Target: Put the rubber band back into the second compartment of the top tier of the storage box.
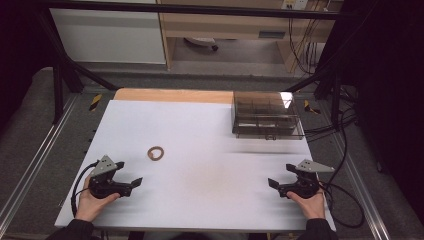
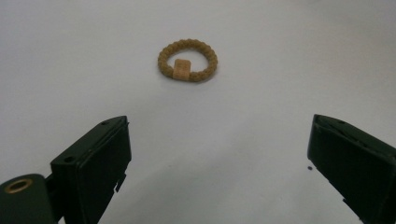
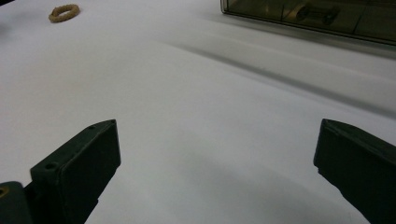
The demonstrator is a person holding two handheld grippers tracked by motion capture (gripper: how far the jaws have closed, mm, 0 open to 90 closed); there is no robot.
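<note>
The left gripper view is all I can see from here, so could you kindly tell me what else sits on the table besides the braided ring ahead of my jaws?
Observer: A smoky transparent box with compartments stands at the far right of the white table.
Operator: Thank you. Where is the right gripper?
Observer: The right gripper sits near the front right edge, jaws open and empty, pointing inward.
Operator: And how does the ring lie from above?
Observer: The braided ring lies flat, ahead and to the right of the left gripper, apart from it.
</note>
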